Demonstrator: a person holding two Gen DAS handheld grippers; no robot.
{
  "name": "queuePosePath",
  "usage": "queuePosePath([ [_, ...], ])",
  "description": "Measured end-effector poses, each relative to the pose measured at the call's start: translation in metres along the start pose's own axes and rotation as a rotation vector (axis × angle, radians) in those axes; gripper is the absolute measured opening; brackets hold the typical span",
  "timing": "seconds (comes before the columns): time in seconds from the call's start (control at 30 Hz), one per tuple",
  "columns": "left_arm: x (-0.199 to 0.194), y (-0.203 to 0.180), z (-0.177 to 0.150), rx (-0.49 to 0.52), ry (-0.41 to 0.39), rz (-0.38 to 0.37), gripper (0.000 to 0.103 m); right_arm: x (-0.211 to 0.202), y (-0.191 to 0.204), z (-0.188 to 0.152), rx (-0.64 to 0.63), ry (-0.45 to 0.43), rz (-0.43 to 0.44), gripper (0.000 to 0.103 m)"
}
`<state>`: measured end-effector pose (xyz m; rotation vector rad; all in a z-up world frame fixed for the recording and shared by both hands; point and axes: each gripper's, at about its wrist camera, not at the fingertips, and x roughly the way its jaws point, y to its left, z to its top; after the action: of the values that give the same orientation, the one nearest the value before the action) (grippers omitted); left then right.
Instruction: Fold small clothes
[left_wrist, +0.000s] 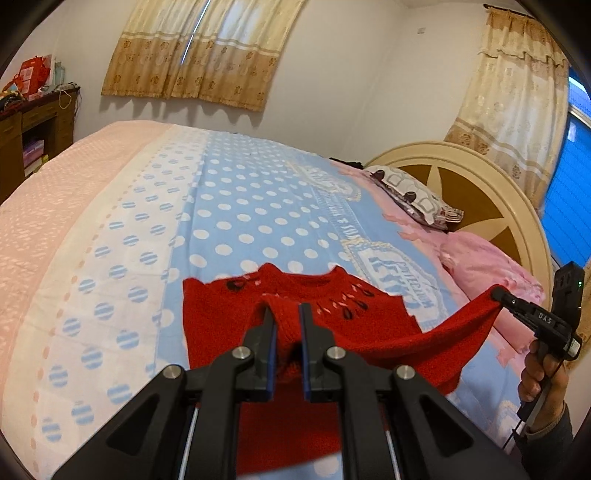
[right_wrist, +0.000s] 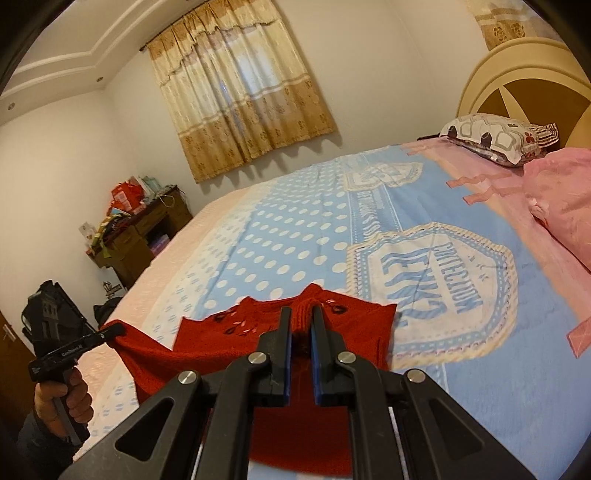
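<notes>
The left gripper (left_wrist: 283, 314) was pinched on a fold of the red knitted sweater (left_wrist: 229, 325), the wool bunched between its blue-lined fingers (left_wrist: 271, 332), whose tips pressed in on the knit. The right gripper (right_wrist: 301, 317) gripped the same garment in the same way, a ribbed ridge of red knit squeezed between its fingers (right_wrist: 317, 325). In the left wrist view the right gripper showed at the far right, its black tip clamped on a stretched corner of the sweater, with the person's right hand (left_wrist: 539, 376) wrapped around the handle below it. In the right wrist view the left gripper appeared at the far left, nipping the opposite corner, held by the person's left hand (right_wrist: 62, 402) above a dark sleeve (right_wrist: 37, 443).

The sweater hung between the two grippers at its near edge, lifted off the bed, while its far part with the neckline and the dark and pink embroidered marks (left_wrist: 351, 302) lay flat on the blue polka-dot bedspread (left_wrist: 258, 206). A cream and blue crest with lettering (right_wrist: 432, 284) sat on the spread just right of the sweater.

Farther right lay a pink quilt (right_wrist: 561, 192) and a patterned pillow (right_wrist: 495, 138) against the cream and brown headboard (left_wrist: 476, 195). The left side of the bed was covered in pale pink fabric (left_wrist: 55, 192). Beyond it stood a dark wooden desk (right_wrist: 147, 229) piled with red bags, and beige curtains (right_wrist: 243, 96) hung on the far wall.
</notes>
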<state>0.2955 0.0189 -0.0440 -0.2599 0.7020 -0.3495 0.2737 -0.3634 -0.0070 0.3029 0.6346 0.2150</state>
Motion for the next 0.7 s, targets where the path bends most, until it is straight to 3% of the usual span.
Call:
queuePosePath([
  [0.3, 0.070, 0.027, 0.023, -0.032, 0.060, 0.051, 0.010, 0.083, -0.019, 0.024, 0.015, 0.080, -0.054, 0.008],
  [0.7, 0.153, 0.059, 0.018, -0.066, 0.171, 0.108, 0.010, 0.186, -0.064, 0.016, 0.069, 0.202, -0.134, 0.008],
])
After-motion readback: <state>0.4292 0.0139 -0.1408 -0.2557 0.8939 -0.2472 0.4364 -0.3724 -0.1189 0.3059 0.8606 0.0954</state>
